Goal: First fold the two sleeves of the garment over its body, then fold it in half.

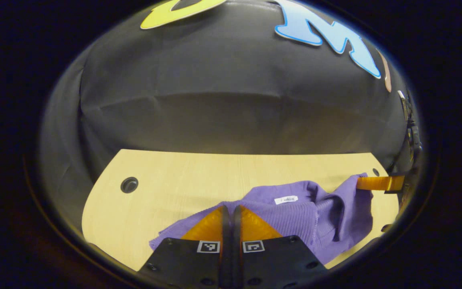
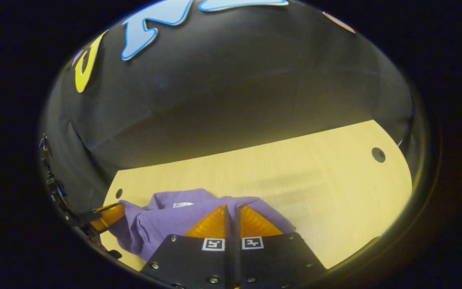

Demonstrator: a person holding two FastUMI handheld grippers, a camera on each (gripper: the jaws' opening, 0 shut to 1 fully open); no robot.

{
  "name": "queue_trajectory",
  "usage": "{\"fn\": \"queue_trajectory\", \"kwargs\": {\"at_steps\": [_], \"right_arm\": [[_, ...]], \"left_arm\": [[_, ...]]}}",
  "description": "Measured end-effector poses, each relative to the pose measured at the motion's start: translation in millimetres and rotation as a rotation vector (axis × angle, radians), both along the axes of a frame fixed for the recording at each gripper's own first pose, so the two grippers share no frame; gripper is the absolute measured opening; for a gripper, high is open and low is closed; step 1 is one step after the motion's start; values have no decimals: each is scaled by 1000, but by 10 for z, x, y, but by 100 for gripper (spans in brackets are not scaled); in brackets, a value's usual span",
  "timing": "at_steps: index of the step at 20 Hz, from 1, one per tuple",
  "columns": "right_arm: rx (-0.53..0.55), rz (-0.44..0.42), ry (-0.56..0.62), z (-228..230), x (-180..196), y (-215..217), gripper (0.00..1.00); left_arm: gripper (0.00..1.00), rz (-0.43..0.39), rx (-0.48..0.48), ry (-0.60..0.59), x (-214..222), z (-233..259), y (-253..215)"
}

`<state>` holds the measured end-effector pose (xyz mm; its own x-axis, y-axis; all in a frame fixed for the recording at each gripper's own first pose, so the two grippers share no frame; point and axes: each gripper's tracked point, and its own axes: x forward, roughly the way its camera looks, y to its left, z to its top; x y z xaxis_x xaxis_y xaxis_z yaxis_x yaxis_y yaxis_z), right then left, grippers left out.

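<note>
in the left gripper view, the left gripper (image 1: pixel 231 208) is at the bottom centre of the frame. its two fingers are pressed together, with purple cloth at their tips, so it seems to pinch an edge of the purple garment (image 1: pixel 295 218), though the exact contact is hidden between the fingers. the garment lies on the light wooden table (image 1: pixel 183 180) in the lower middle and lower right of the frame, bunched and lifted in folds. a small white tag (image 1: pixel 286 199) is on the knitted cloth, just right of the centre. at the right edge of the frame, the right gripper (image 1: pixel 361 183) reaches in from the side and its tip meets a raised corner of the garment. a round dark hole (image 1: pixel 129 184) is in the table at the left, well apart from the cloth.

in the right gripper view, the right gripper (image 2: pixel 233 206) is at the bottom centre, also with both fingers closed together on a fold of the garment (image 2: pixel 163 220). the cloth spreads from the centre to the lower left of the frame, and the tag (image 2: pixel 183 204) is on it. at the lower left edge the left gripper (image 2: pixel 112 212) touches the far end of the cloth. the table (image 2: pixel 315 180) is at the right half, with a hole (image 2: pixel 378 154) near its upper right corner.
</note>
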<state>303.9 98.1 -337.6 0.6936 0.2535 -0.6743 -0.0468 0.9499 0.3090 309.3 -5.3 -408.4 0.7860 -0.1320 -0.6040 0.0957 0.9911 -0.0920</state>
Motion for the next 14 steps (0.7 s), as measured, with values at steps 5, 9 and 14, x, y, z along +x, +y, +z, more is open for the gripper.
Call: {"fn": "queue_trajectory", "kwargs": {"at_steps": [5, 9, 14], "right_arm": [[-15, 9, 19, -336, 88, 11, 1], [-6, 3, 30, -428, 101, 26, 2], [-23, -15, 10, -358, 88, -35, 28]], "left_arm": [[6, 27, -15, 41, 60, -378, -2], [6, 58, -28, 57, 52, -492, 16], [38, 68, -7, 58, 5, -417, 69]]}}
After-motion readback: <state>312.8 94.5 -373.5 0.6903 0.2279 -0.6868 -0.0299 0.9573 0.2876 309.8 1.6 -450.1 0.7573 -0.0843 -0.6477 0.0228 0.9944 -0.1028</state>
